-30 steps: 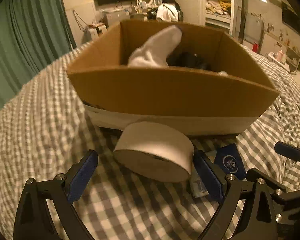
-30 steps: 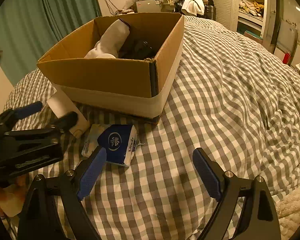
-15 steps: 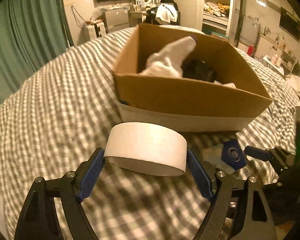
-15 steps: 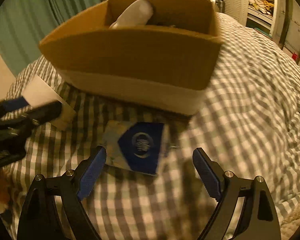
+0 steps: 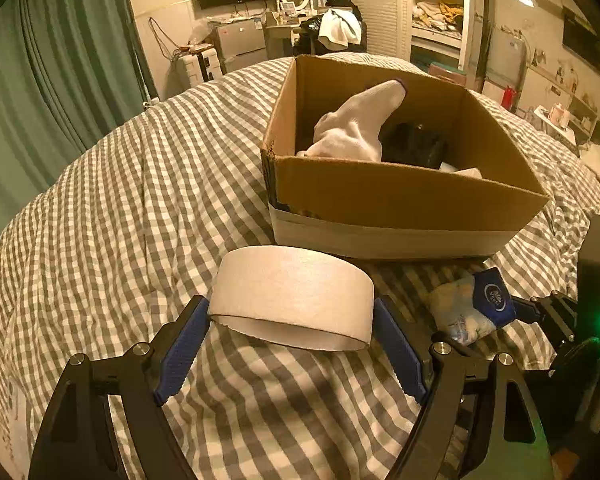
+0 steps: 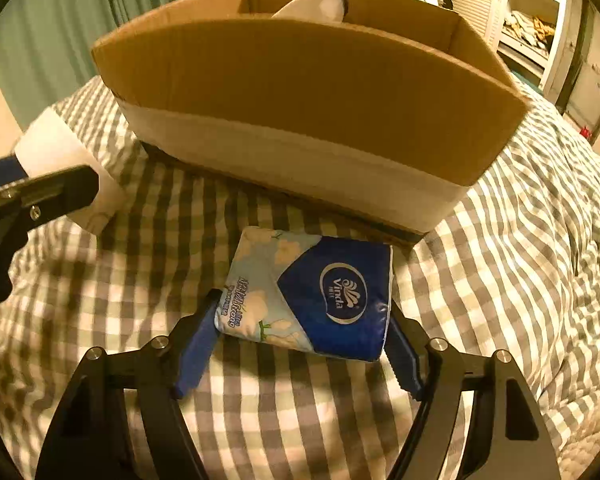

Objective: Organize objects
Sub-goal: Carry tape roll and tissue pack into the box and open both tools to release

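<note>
My left gripper point(image 5: 290, 314) is shut on a wide white paper roll point(image 5: 292, 284) and holds it just above the checked duvet, in front of the cardboard box point(image 5: 400, 200). The box holds a white sock point(image 5: 356, 128) and a dark item point(image 5: 416, 146). In the right wrist view a blue and white tissue pack point(image 6: 312, 288) lies on the duvet before the box point(image 6: 300, 92). My right gripper point(image 6: 304, 308) is closing on it, and both blue pads touch the pack's sides. The roll point(image 6: 64, 152) shows at the left of that view.
The grey-and-white checked duvet point(image 5: 120, 200) covers the whole bed and is rumpled to the right point(image 6: 520, 260). Green curtains point(image 5: 40, 100) hang at the left. A desk, a mirror and shelves stand behind the bed.
The left gripper closed on the roll and lifted it off the duvet. The right gripper moved left over the tissue pack, and its jaws narrowed until the pads met the pack's sides.
</note>
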`<state>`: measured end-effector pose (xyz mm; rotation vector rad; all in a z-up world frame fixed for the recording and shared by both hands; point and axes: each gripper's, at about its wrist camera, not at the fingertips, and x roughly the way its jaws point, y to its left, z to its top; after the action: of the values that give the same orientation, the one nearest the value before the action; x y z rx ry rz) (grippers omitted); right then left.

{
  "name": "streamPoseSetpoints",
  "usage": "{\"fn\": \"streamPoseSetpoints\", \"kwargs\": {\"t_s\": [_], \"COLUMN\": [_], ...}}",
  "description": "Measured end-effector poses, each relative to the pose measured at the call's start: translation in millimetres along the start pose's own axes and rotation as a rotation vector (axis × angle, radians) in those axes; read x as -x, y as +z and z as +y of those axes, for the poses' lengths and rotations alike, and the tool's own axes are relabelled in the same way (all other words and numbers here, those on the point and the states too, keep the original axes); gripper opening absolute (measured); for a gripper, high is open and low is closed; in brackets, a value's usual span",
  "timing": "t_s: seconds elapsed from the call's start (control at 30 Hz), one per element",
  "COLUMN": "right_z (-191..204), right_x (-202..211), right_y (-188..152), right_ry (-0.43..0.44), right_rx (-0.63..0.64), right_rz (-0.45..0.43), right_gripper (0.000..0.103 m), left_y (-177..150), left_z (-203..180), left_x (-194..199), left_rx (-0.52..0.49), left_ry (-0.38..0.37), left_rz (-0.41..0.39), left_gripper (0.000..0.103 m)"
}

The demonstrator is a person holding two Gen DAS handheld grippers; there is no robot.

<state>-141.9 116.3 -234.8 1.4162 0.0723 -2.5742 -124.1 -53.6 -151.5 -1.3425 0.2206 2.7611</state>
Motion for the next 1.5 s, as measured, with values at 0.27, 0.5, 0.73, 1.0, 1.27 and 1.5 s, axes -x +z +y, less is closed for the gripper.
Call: {"fn": "streamPoseSetpoints", "kwargs": {"t_s": [0.27, 0.5, 0.73, 1.0, 1.27, 1.5], "right_z": [-5, -12, -22, -33, -41, -47], "right_x": [44, 88, 112, 138, 148, 148], "right_y": [2, -9, -10, -13, 15, 56], "right_ry": [0.000, 0.002, 0.035, 0.061, 0.070, 0.073], "right_rx": [-0.015, -0.023, -0.030, -0.061, -0.052, -0.041], "right_rz": [-0.085, -0.159, -0.204, -0.250, -0.285, -0.313], "right_gripper": [0.074, 0.074, 0.074, 0.074, 0.074, 0.074], "left_y": [6, 8, 0, 5, 35, 79], "left_z": [-9, -21, -29, -40, -36, -32], "left_x": [39, 75, 89, 95, 98, 91], "left_rx": [-0.013, -0.020, 0.023, 0.006, 0.015, 0.003], "left_ry": [0.013, 0.014, 0.020, 0.024, -0.002, 0.006], "left_rz": [-0.056, -0.112, -0.119, -0.123, -0.163, -0.190], "left_gripper": [0.085, 0.085, 0.085, 0.085, 0.085, 0.085]}}
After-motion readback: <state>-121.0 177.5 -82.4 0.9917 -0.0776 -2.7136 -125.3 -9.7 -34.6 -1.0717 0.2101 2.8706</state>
